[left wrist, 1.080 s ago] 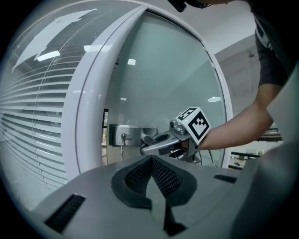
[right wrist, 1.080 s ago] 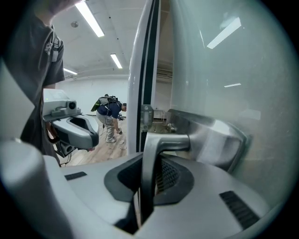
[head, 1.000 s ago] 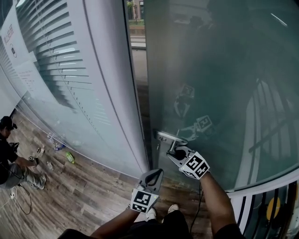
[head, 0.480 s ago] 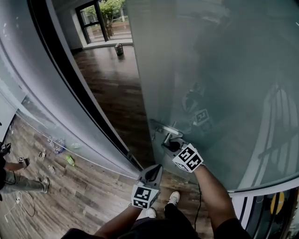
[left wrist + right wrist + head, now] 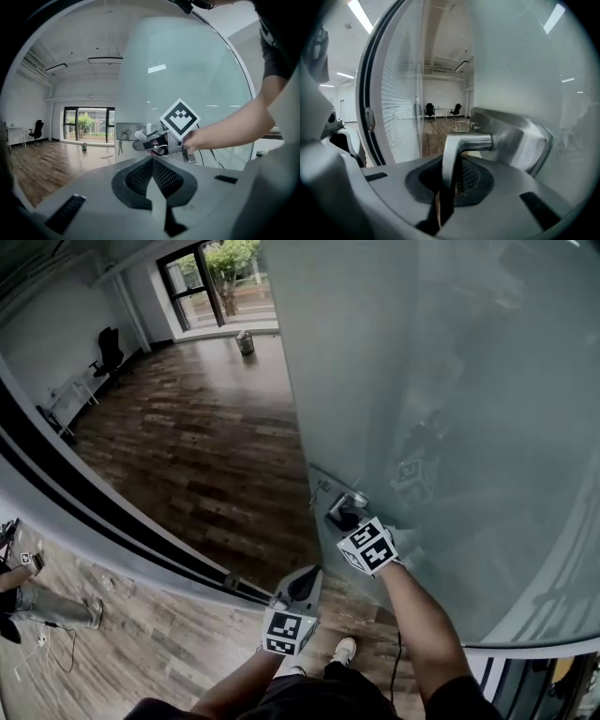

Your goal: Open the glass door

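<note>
No readable word, number, brand or sign anywhere. Only printed marks: black-and-white square patterns on left marker cube and right marker cube. Patterns are blocks only, no letters or digits. Glass door shows no legible lettering.

Tall frosted glass door, pale grey-green with faint reflections, standing open; its free edge runs from the top centre down to the middle of the head view. Low on that edge is a brushed-metal lock plate with an L-shaped lever handle. Keys hang from the lock.
</note>
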`<state>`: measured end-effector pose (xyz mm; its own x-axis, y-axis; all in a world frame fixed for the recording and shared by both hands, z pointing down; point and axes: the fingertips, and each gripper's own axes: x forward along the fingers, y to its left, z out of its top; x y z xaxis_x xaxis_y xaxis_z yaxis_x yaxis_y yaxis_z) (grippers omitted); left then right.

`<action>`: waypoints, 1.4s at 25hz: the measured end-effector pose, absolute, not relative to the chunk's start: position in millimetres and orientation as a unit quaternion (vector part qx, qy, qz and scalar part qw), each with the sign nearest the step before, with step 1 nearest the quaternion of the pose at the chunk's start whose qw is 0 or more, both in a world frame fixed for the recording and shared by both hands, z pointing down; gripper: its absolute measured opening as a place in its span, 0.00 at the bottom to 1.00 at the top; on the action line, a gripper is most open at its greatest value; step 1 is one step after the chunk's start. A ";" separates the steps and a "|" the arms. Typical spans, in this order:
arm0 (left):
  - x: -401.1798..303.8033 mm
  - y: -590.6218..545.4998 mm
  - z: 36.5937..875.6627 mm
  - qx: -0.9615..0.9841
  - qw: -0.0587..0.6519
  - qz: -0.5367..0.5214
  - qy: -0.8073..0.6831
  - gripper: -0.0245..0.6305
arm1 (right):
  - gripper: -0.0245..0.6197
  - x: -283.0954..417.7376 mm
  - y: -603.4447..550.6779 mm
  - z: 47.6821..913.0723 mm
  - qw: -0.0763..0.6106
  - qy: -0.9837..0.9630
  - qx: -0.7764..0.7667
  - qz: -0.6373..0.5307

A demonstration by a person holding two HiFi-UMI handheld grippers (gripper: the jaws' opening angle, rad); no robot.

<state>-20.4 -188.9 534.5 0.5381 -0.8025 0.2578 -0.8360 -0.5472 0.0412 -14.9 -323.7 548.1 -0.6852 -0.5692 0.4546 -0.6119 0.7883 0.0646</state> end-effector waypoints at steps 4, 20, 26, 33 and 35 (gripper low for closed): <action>0.7 -229.0 531.5 0.864 0.067 0.090 -0.491 0.04 | 0.09 18.9 -368.3 549.0 0.232 -0.907 0.346 0.058; 83.8 -369.3 546.4 0.880 0.065 0.084 -0.463 0.04 | 0.09 162.8 -537.6 562.1 0.226 -0.857 0.455 0.091; 133.8 -434.4 536.8 0.898 0.076 0.081 -0.426 0.04 | 0.09 236.3 -595.4 558.4 0.220 -0.831 0.499 0.106; 173.4 -499.9 534.3 0.913 0.087 0.062 -0.394 0.04 | 0.09 325.4 -648.4 555.5 0.215 -0.800 0.545 0.126; 179.2 -511.2 535.2 0.916 0.092 0.058 -0.387 0.04 | 0.08 347.8 -658.0 555.5 0.215 -0.791 0.557 0.131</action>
